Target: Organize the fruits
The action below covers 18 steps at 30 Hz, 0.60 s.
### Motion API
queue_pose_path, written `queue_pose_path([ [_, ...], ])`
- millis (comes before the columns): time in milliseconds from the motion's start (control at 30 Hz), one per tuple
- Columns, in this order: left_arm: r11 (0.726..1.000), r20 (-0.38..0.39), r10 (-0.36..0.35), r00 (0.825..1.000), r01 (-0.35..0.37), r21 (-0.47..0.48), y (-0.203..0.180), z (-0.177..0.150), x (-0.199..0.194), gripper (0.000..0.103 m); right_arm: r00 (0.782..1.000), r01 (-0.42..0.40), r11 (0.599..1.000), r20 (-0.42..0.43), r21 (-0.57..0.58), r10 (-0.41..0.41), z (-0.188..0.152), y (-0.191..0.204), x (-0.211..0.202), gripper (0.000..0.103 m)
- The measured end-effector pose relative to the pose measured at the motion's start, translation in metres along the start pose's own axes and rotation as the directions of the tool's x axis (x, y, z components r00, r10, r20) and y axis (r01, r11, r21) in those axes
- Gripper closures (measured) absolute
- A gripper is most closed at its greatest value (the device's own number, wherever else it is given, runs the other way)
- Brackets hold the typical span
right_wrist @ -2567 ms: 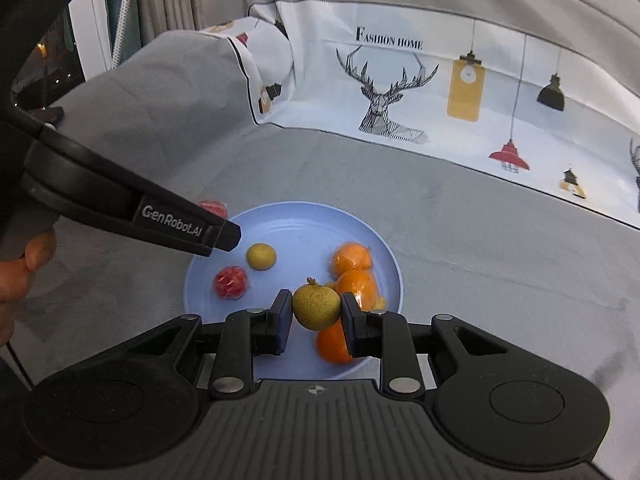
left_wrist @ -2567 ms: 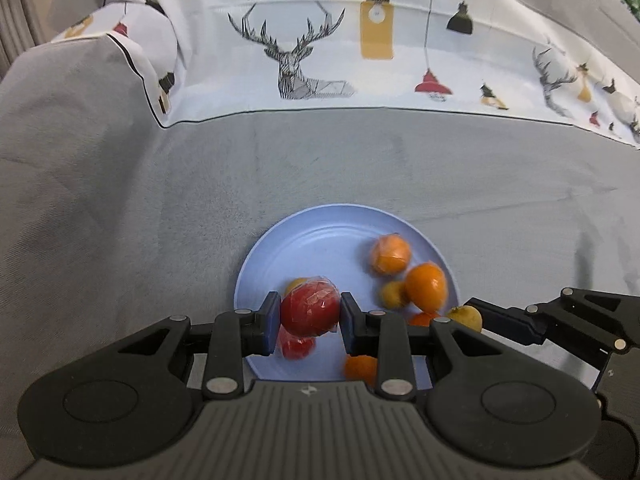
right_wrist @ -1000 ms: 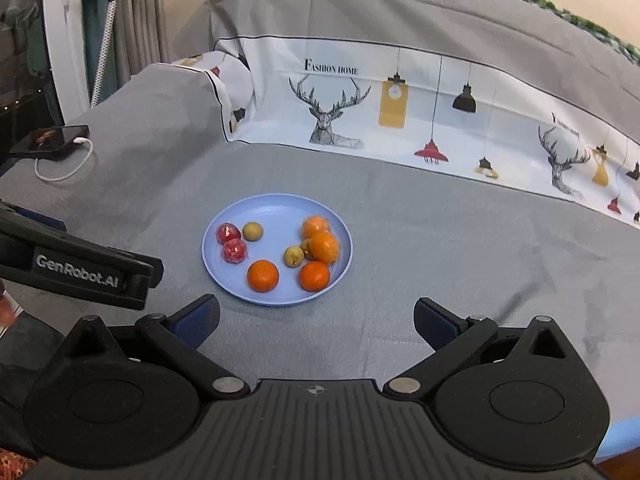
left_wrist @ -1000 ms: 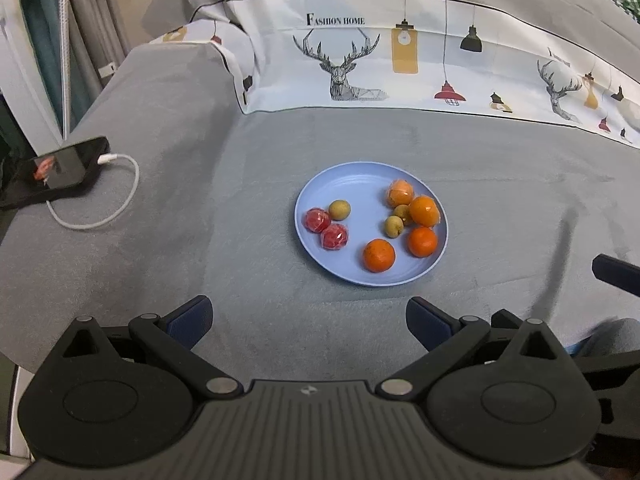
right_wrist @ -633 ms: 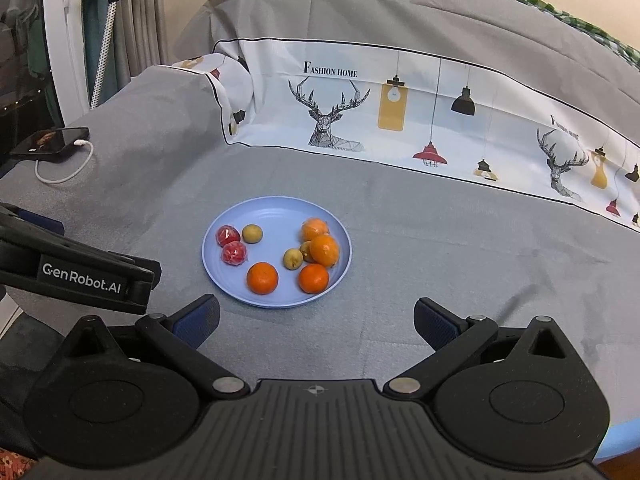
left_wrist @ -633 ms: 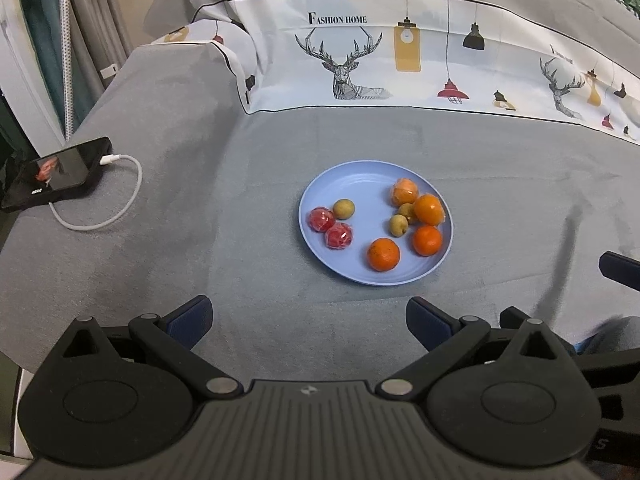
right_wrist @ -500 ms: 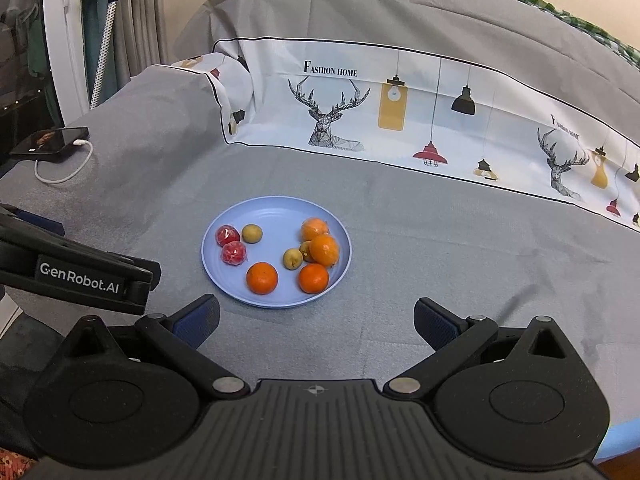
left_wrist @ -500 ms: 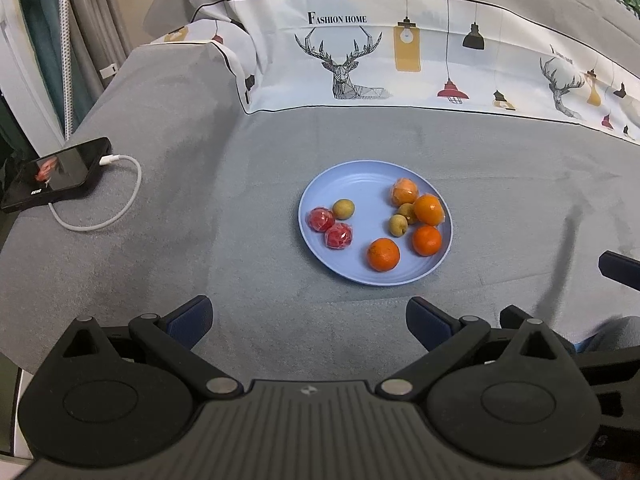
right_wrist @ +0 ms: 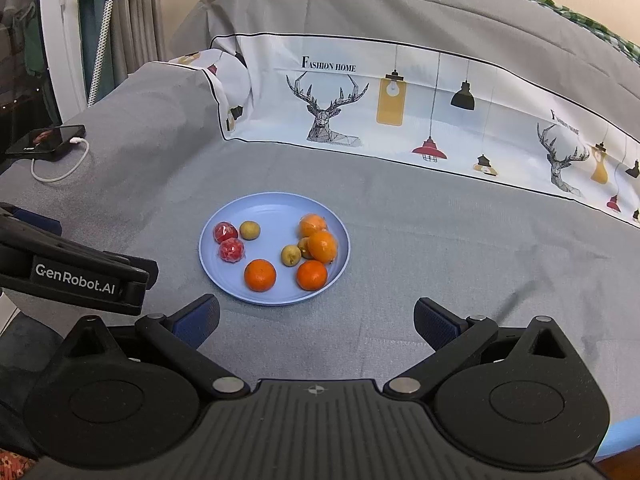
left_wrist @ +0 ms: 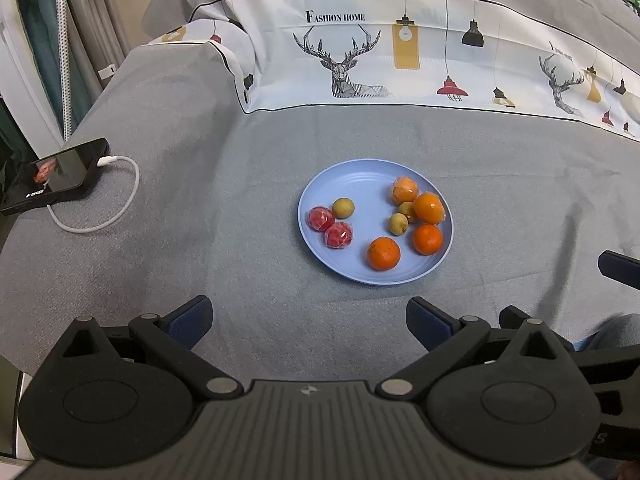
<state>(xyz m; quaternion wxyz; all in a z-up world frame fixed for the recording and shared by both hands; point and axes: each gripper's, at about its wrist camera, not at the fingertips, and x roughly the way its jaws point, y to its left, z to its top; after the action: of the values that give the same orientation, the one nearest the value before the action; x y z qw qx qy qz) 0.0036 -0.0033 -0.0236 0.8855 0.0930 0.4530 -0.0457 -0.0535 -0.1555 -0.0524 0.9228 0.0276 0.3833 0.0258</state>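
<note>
Resting on a grey cloth, a pale blue plate holds all the fruit. Two red fruits in clear wrap lie touching at its 9 o'clock edge, one small yellow-green fruit just beside them toward 10 o'clock. Four oranges curve along the plate's rim from 1 o'clock round to 6 o'clock, with two more yellow-green fruits tucked against them near the centre. Both tools hang well back from the plate, at its 6 o'clock side: the left gripper has its jaws spread wide with nothing between them, and the right gripper is likewise spread and empty. At 9 o'clock, near the cloth's edge, a black phone lies plugged into a white cable. A printed panel with deer and lamps runs across at 12 o'clock.
</note>
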Motion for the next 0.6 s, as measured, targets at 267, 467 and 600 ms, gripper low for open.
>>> queue_pose_path([
  [267,1.000,0.003,0.002,1.000,-0.002,0.001,-0.0001,0.0000,-0.0002,0.000,1.000,0.002,1.000,0.000,0.002,-0.002,-0.0002,-0.0002,0.0003,0.001],
  [467,1.000,-0.001,0.000,1.000,0.000,0.000,0.0010,0.0003,0.0011,0.000,1.000,0.001,1.000,-0.001,0.002,-0.001,0.0000,-0.0014,0.0005,0.001],
  [600,1.000,-0.002,0.001,1.000,-0.001,0.000,0.0008,0.0003,0.0013,0.000,1.000,0.000,1.000,-0.004,0.003,0.000,0.0004,-0.0010,0.0011,0.001],
])
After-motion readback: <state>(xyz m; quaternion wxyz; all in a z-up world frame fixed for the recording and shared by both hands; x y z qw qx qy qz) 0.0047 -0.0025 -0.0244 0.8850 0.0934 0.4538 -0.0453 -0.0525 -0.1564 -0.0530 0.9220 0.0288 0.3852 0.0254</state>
